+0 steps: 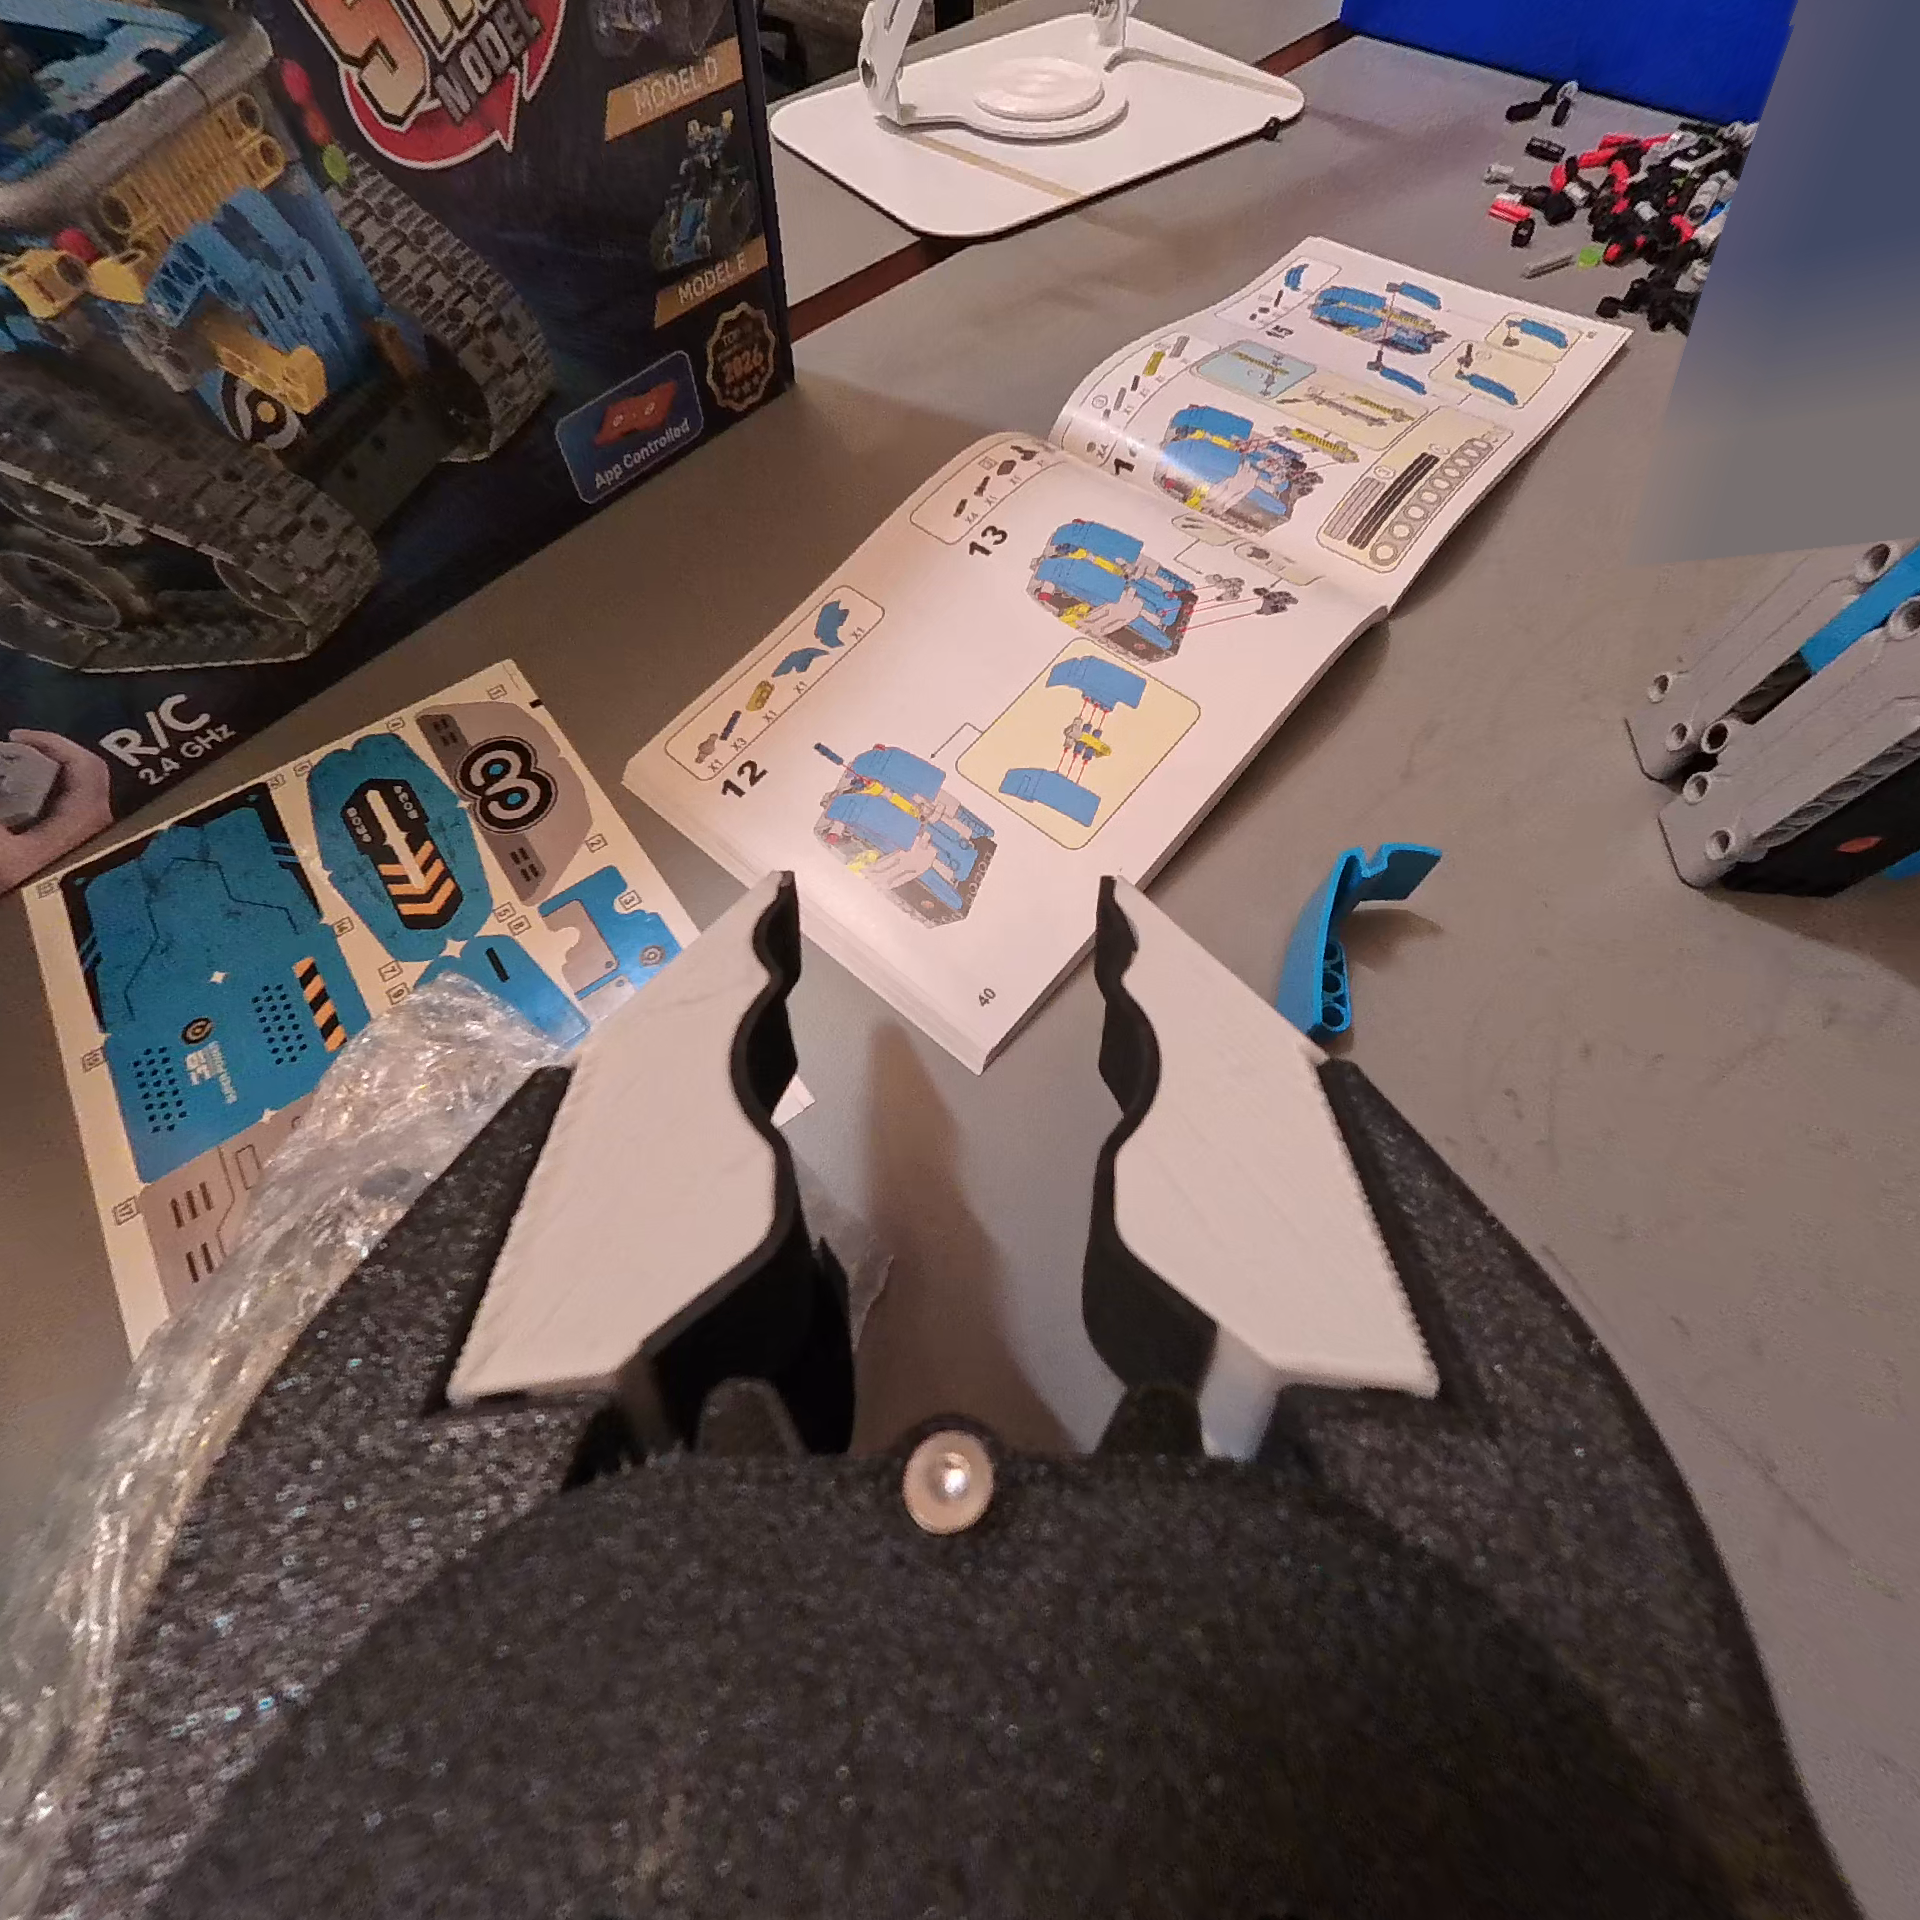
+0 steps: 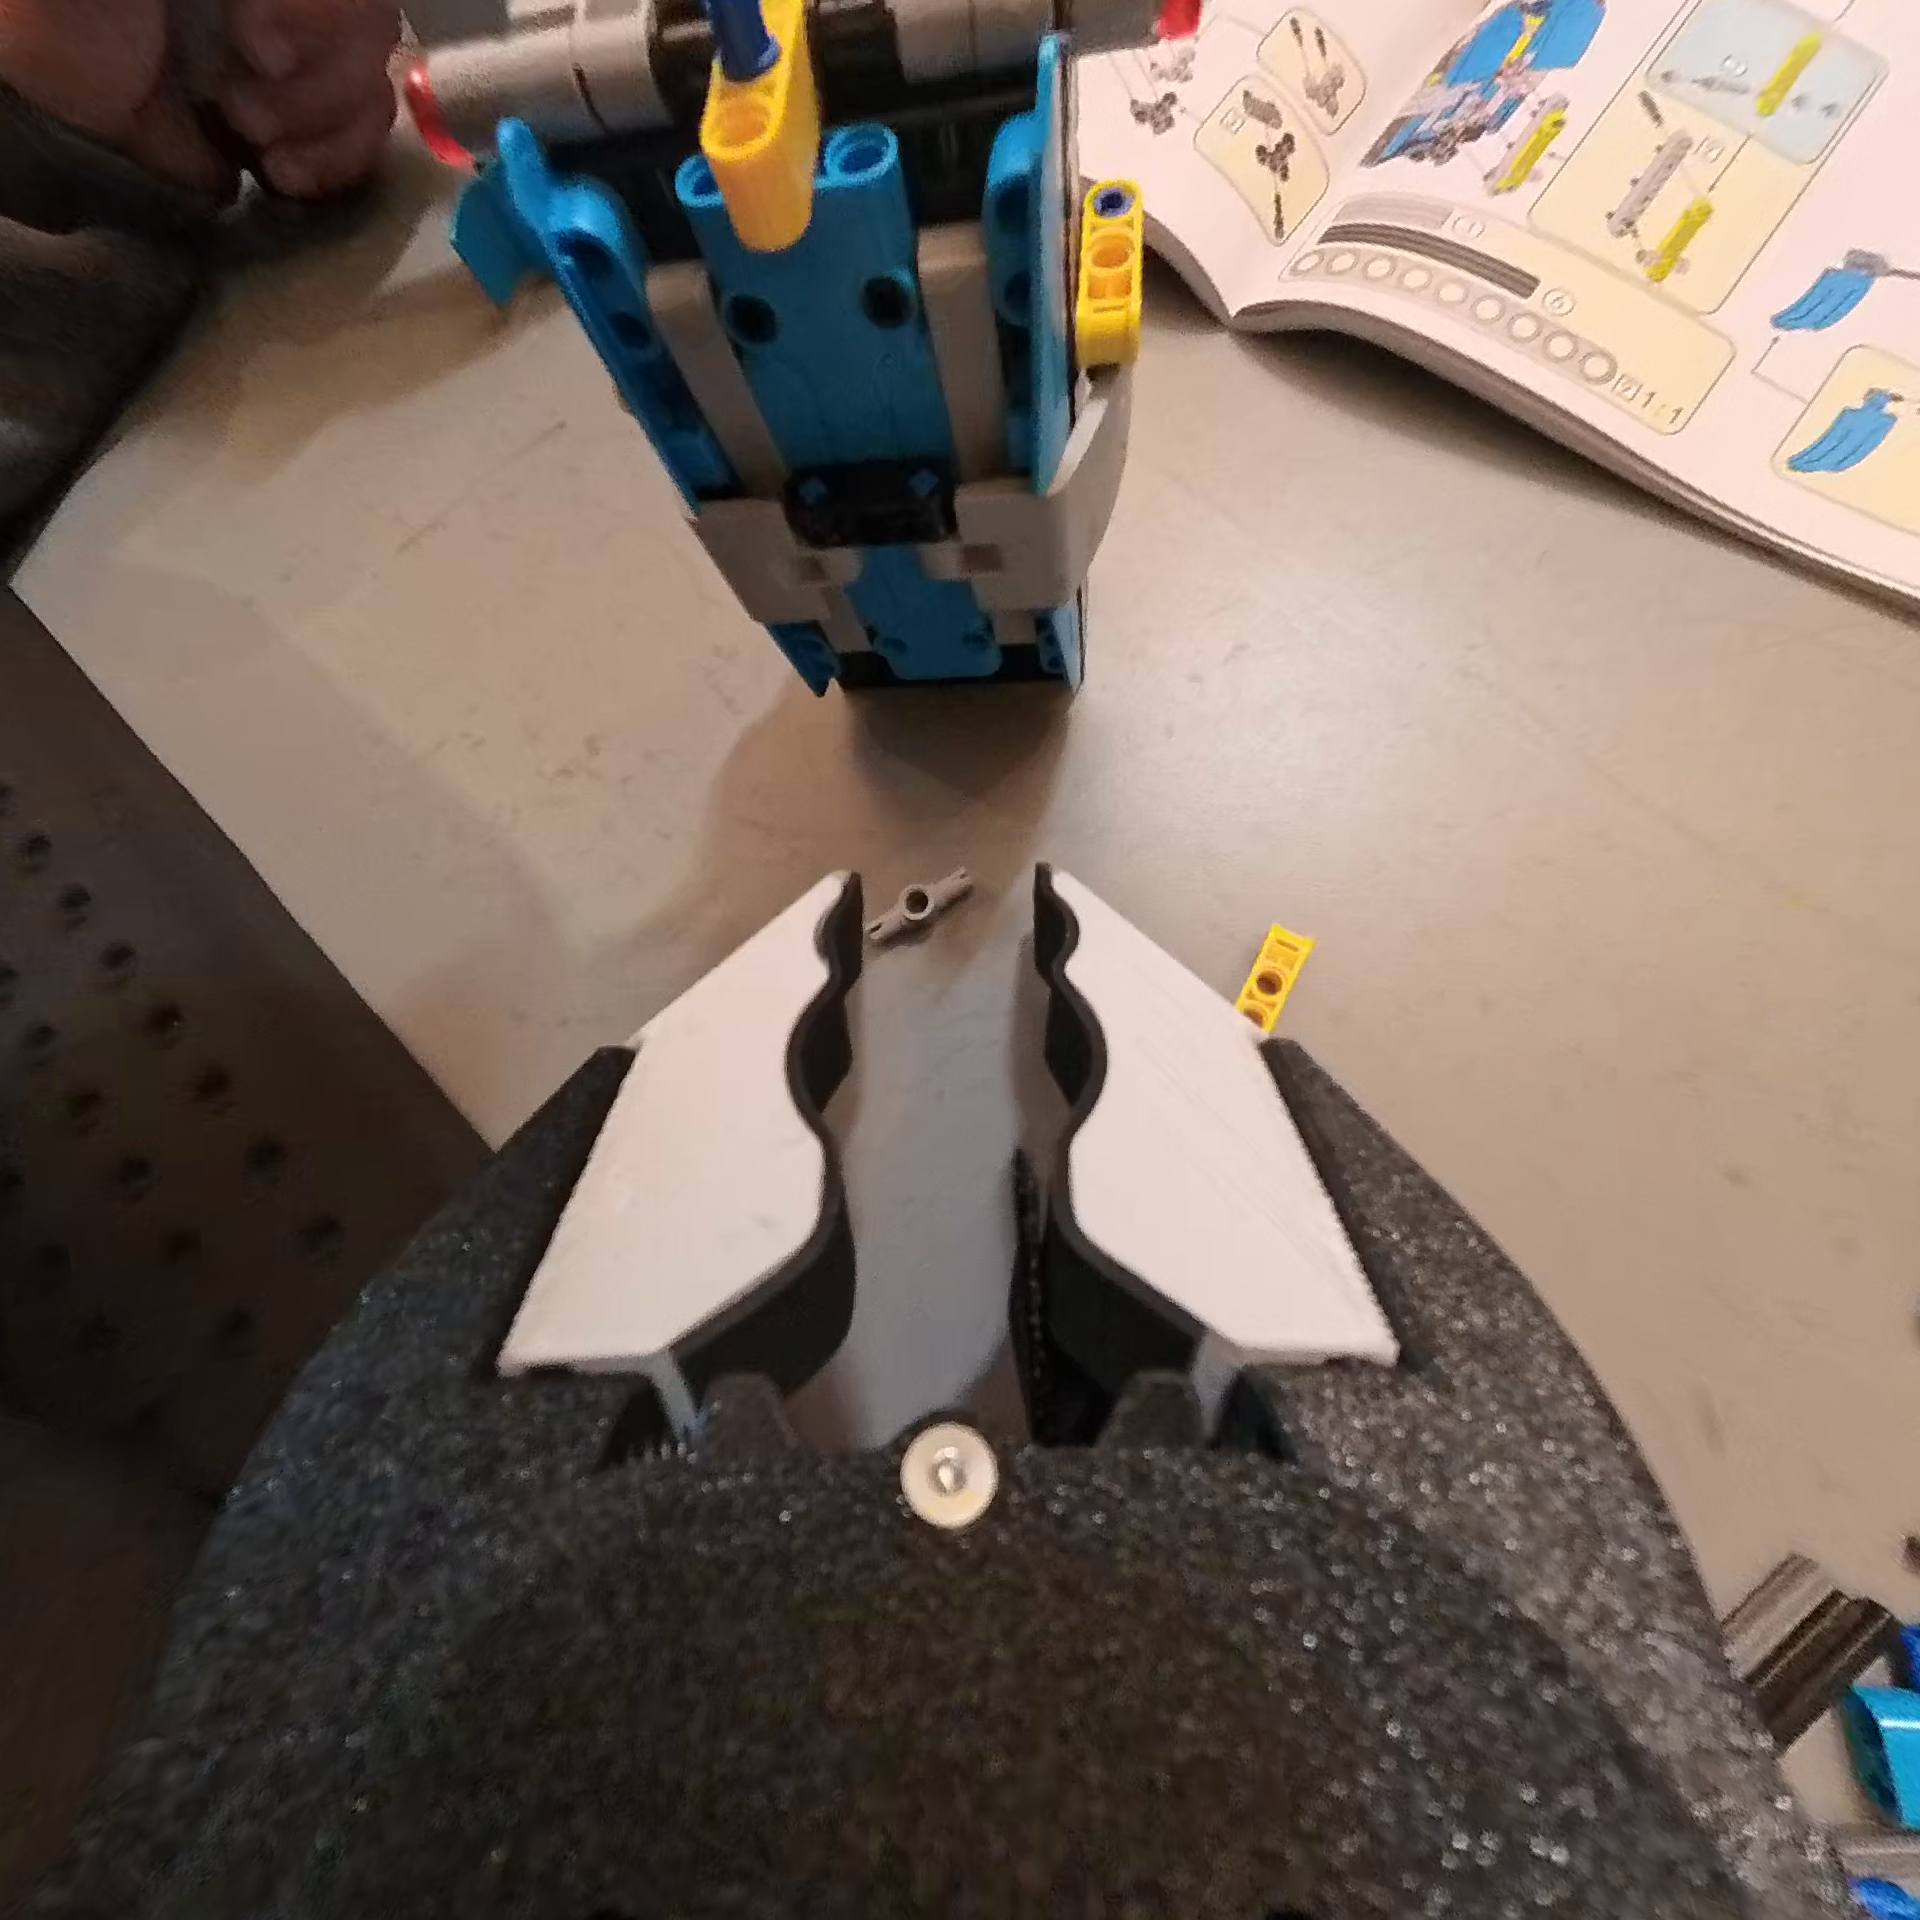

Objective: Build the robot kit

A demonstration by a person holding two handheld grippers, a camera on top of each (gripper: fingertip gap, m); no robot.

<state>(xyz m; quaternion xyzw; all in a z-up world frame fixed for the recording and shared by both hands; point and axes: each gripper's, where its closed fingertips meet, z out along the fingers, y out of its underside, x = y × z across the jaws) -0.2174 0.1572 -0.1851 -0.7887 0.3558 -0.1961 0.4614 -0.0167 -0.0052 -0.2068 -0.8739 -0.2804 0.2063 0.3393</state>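
My left gripper [image 1: 945, 894] is open and empty, held over the near edge of an open instruction booklet [image 1: 1091, 644] on the grey table. A blue curved panel piece [image 1: 1340, 935] lies just right of its right finger. My right gripper [image 2: 948, 888] is open and empty above the table. A small grey connector piece [image 2: 920, 906] lies on the table between its fingertips. A small yellow piece [image 2: 1273, 977] lies beside its right finger. The part-built blue and grey brick model [image 2: 883, 416] stands ahead of it; it also shows in the left wrist view [image 1: 1797, 727].
A sticker sheet [image 1: 312, 935] and a crinkled clear bag [image 1: 260, 1247] lie at left. The kit box [image 1: 364, 312] stands behind them. A white stand [image 1: 1039, 114] and a heap of small pieces [image 1: 1621, 208] lie far back. A person's hand [image 2: 281, 94] rests at top left. The booklet [image 2: 1558, 260] lies right of the model.
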